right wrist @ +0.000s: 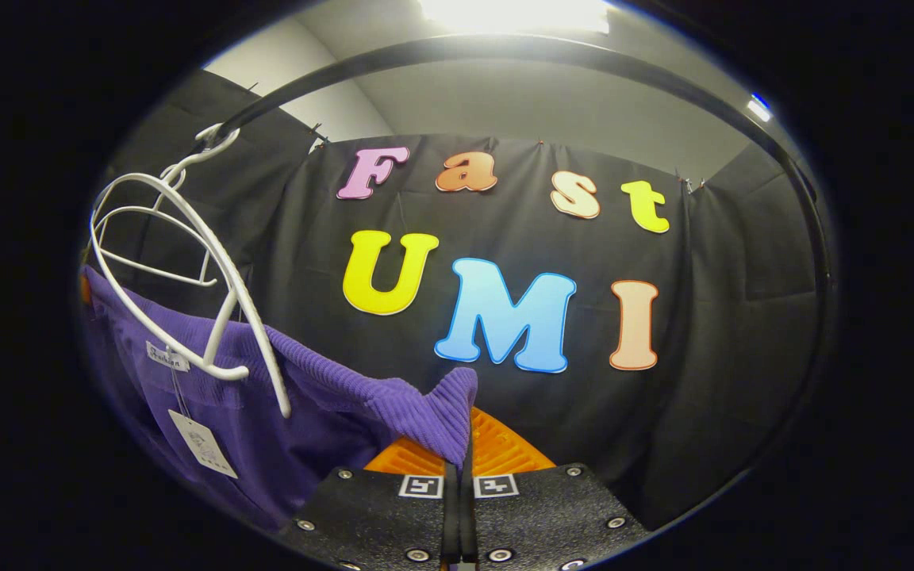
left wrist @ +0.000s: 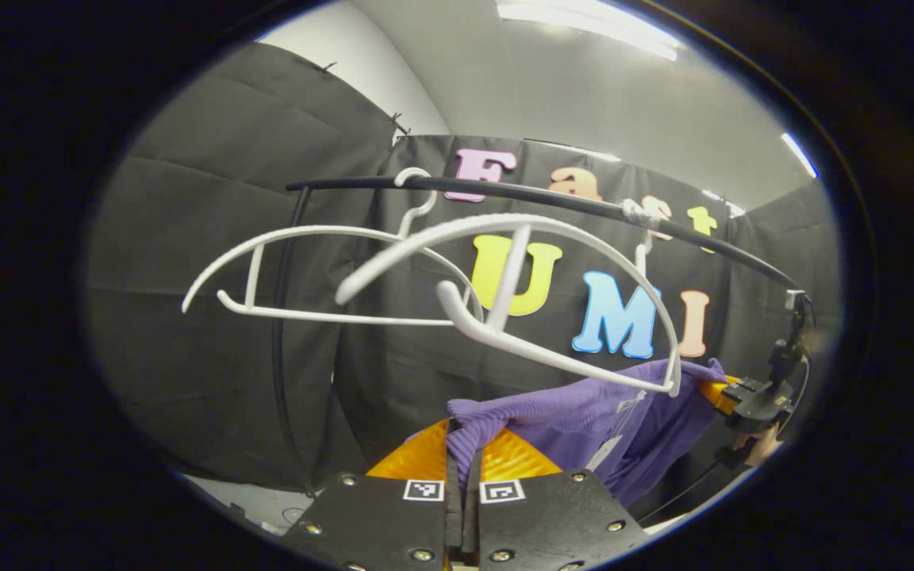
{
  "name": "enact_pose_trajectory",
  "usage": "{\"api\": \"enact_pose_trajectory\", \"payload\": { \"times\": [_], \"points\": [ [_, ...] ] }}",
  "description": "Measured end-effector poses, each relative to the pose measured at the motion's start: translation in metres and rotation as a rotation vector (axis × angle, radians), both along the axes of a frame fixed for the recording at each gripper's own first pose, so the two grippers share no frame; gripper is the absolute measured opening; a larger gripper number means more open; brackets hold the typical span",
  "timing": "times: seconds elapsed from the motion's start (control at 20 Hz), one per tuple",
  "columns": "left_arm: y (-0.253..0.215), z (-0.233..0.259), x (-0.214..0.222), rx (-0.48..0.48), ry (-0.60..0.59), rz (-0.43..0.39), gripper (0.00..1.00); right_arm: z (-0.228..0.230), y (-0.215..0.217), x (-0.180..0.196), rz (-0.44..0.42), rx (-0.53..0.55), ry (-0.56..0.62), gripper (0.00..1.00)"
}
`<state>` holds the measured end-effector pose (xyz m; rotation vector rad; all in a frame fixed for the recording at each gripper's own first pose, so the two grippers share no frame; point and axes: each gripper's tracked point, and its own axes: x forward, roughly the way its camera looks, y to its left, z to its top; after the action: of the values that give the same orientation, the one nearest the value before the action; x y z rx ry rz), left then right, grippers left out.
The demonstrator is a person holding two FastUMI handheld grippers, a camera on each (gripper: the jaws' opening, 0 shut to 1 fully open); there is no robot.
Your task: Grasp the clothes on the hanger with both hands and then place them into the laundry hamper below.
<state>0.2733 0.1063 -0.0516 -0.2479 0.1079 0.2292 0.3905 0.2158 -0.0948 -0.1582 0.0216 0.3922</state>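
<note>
In the left gripper view, the left gripper (left wrist: 463, 464) pinches one ribbed end of the purple garment (left wrist: 584, 424), both fingers pressed together on the knit. From there the cloth stretches away to the right, where the right gripper (left wrist: 750, 400) shows farther off, gripped by a person's hand (left wrist: 765, 448) at the edge of the picture. This view also takes in two white hangers on the black rail (left wrist: 552, 198): a far hanger (left wrist: 306, 274) hooked near the rail's left end, and a near hanger (left wrist: 536, 293) tilted, its lower tip close above the garment's top edge; whether they touch cannot be told.

The right gripper view looks along the right gripper (right wrist: 462, 468), whose fingers are likewise closed tight on a ribbed corner of the purple garment (right wrist: 306, 396). Here the cloth runs away to the left and hangs down in a wide sheet, and details appear that the other view leaves small: a sewn-in white neck label (right wrist: 167, 357) and a paper swing tag (right wrist: 201, 444) dangling on a thread. The two hangers overlap at the upper left, the near hanger (right wrist: 211, 293) in front, its lower bar lying across the garment's upper edge. The black rail (right wrist: 505, 51) arcs overhead.

The garment is a vivid purple, finely ribbed knit, held taut between the two grippers just under the hangers.
</note>
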Motion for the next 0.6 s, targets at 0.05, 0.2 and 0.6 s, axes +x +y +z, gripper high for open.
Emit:
{"api": "enact_pose_trajectory", "payload": {
  "times": [0.05,0.2,0.6],
  "points": [
    [-0.007,-0.004,-0.001,-0.002,0.012,0.001,0.01,-0.006,-0.005,0.002,0.002,0.006,0.015,0.0],
    [-0.024,-0.014,-0.01,0.005,0.04,0.008,0.01,-0.024,-0.014,0.003,0.011,0.039,0.075,0.0],
    [-0.044,-0.02,-0.048,-0.007,0.073,0.004,0.01,-0.035,-0.044,-0.046,0.029,0.058,0.142,0.0]
  ]
}}
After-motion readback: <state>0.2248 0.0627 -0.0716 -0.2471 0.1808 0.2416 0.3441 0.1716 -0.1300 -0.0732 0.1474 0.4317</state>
